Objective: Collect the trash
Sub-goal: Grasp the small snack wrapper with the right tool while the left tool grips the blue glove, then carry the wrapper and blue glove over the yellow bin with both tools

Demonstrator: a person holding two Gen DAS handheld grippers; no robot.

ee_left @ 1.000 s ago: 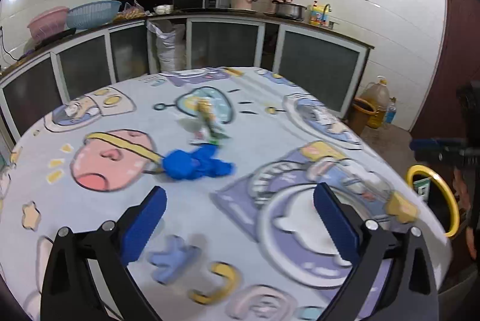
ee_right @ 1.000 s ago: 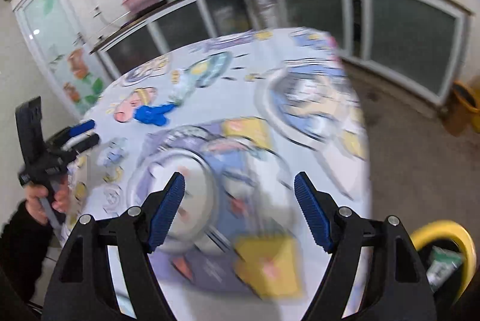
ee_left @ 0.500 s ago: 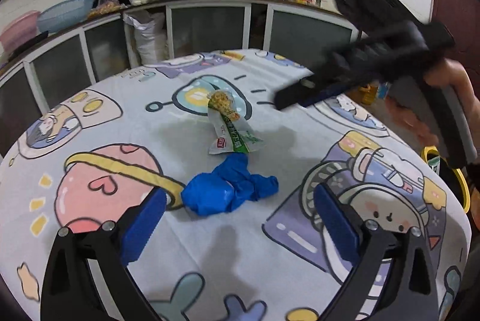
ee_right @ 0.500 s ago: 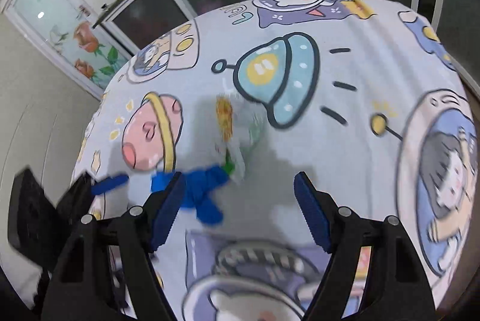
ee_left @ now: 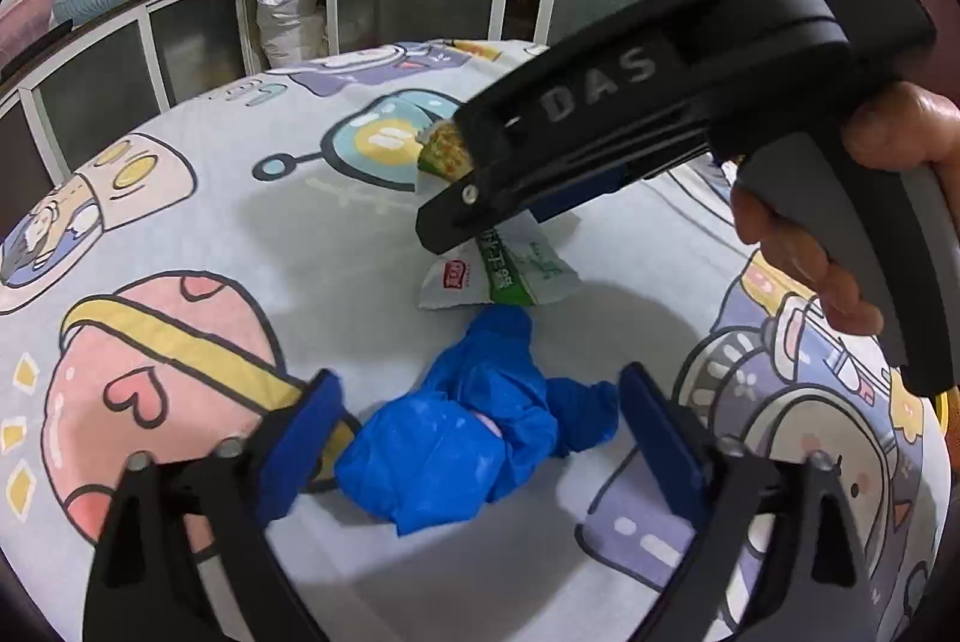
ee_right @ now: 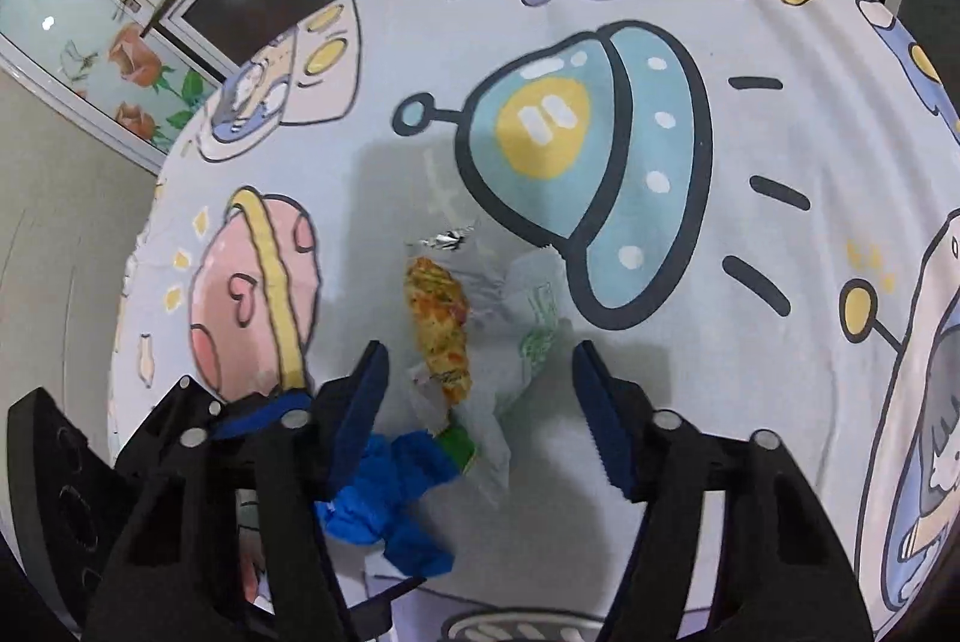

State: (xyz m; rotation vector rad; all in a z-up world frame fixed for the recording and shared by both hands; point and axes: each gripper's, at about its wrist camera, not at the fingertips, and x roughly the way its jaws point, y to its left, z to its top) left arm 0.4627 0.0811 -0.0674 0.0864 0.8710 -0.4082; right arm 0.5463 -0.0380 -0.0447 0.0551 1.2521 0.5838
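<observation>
Worktop (ee_left: 252, 246): we see a round worktop under a pale cloth printed with cartoon planets, a teal saucer and space animals.

Left tool (ee_left: 480, 432): our left tool's blue pads stand wide apart, low over the cloth, gripping nothing. In the right wrist view the same tool (ee_right: 282, 414) shows at the lower left.

Blue trash (ee_left: 462, 450): a crumpled blue plastic glove or bag — we cannot tell which — lies on the cloth between the left tool's pads, touching neither as far as we can see. From the right wrist it (ee_right: 390, 492) sits just below the wrapper.

Wrapper (ee_left: 504, 270): a white and green snack wrapper with a red label and a yellow-orange food picture lies flat, its lower edge touching the blue trash. In the right wrist view it (ee_right: 456, 336) lies beside the teal saucer print.

Right tool (ee_right: 480, 402): its blue pads stand apart on either side of the wrapper — not closed on it. From the left wrist, the black body (ee_left: 630, 120) hangs over the wrapper, held in a bare hand (ee_left: 840, 222).

Background: dark-glass cabinets (ee_left: 384, 0) run behind the worktop.
</observation>
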